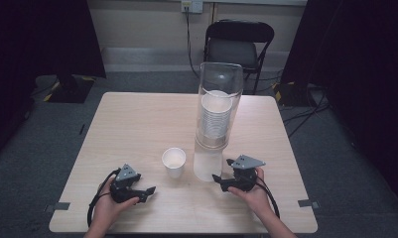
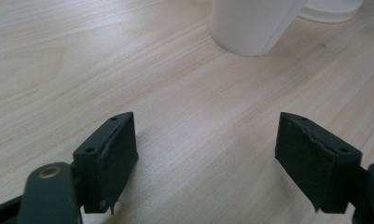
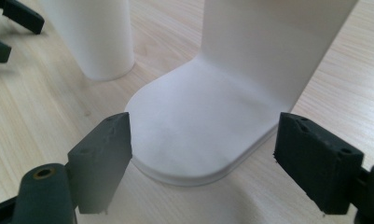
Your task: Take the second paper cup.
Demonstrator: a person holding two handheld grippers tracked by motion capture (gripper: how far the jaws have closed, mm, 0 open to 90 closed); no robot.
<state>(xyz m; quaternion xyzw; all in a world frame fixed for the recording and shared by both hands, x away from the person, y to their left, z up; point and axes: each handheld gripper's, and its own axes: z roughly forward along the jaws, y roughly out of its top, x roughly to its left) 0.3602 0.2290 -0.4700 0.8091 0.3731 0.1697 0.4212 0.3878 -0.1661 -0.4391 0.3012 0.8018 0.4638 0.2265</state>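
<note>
High view: paper cup [image 1: 174, 161] upright near desk [image 1: 137, 124] front edge, just beside cup dispenser [image 1: 214, 124], stack inside. Left gripper [image 1: 149, 191] spread, aimed at cup for pickup. Right gripper [image 1: 217, 179] spread, flanking dispenser base, likely to steady it.

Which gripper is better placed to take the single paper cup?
Probably left: the left gripper is open and points at the paper cup across bare table. The right gripper, also open, faces the dispenser base.
</note>
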